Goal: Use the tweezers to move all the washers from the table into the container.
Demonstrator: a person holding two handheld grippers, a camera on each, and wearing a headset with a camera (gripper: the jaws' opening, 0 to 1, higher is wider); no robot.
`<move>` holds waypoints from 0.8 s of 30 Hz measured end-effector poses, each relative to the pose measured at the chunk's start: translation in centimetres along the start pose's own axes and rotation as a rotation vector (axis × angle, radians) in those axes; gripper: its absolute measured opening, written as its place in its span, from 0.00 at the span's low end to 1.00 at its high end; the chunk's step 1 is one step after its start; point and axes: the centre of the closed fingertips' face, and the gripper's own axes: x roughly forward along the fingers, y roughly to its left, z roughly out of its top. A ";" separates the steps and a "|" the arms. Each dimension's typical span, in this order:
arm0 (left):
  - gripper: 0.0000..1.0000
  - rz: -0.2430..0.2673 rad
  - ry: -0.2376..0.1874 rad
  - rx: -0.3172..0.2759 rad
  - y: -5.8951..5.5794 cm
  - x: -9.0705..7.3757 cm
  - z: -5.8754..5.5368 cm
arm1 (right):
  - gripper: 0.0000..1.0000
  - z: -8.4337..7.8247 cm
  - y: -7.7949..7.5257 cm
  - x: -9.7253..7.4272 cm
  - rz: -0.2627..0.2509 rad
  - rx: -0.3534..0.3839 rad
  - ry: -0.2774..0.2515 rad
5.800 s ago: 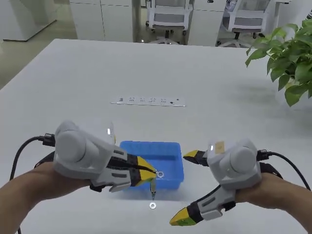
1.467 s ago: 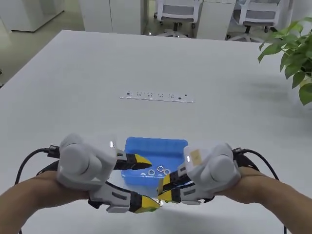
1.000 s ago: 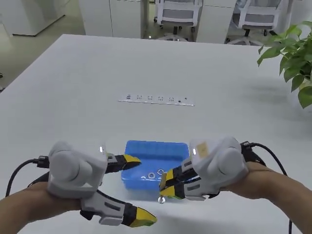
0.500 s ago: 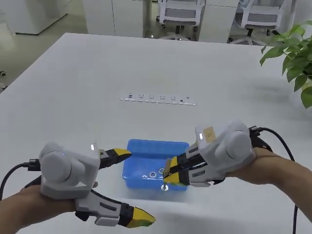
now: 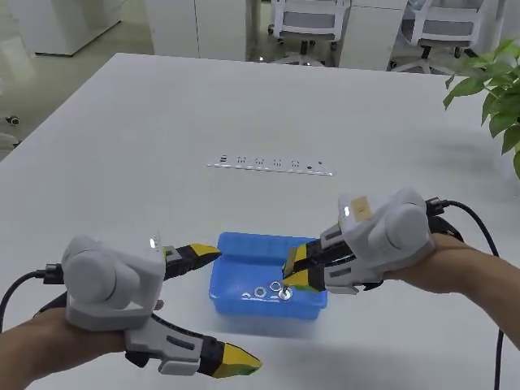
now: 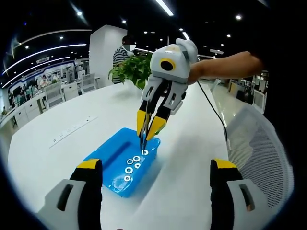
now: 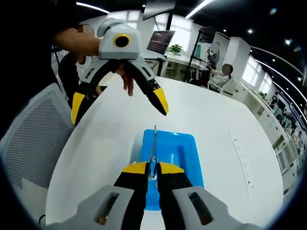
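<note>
White table (image 5: 244,114), open-plan office behind.

Right tongs (image 5: 294,270): pressed together on the tweezers (image 7: 154,148), which point down into the container (image 5: 260,241). The left gripper view shows the tweezer tips low over its near end.

Washer (image 6: 145,152): sits right at the tweezer tips, inside the container's outline. Cannot tell whether it is pinched or already lying on the floor.

Left tongs (image 5: 226,307): spread wide, holding nothing, just beside the container's left wall and near corner, not touching it as far as I can see.

Other washers (image 6: 129,166): four or so lie loose in a short line on the container floor, next to the tweezer tips.

Progress (judgement): every washer I can make out is in or over the container, so the job reads as close to finished. Left to do: release this one and check the table near the person, which the hands hide in part.

Look of the washers: small flat bright metal rings, thin, separate, none stacked. Container: shallow blue tray, low walls.

Further out: socket strip (image 5: 272,164) well apart at mid-table, plant (image 5: 500,89) at the right edge.
</note>
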 end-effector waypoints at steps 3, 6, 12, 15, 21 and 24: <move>0.99 0.000 -0.003 0.000 0.2 0.1 0.2 | 0.08 -0.4 -0.3 0.2 -0.005 0.000 0.003; 0.99 0.002 0.002 -0.001 0.5 0.3 0.2 | 0.08 -0.9 -0.7 0.4 -0.007 0.002 0.008; 0.99 -0.002 0.011 0.006 0.7 0.6 0.2 | 0.08 -1.6 -1.3 0.9 -0.016 0.004 0.011; 0.99 -0.004 0.004 0.006 1.0 0.8 0.4 | 0.08 -1.9 -1.6 1.1 -0.020 0.009 0.010; 0.99 -0.009 0.004 0.010 1.4 1.3 0.5 | 0.08 -2.6 -1.7 1.3 -0.021 0.013 0.012; 0.99 -0.013 0.003 0.012 1.6 1.6 0.6 | 0.08 -3.0 -1.8 1.5 -0.017 0.021 0.013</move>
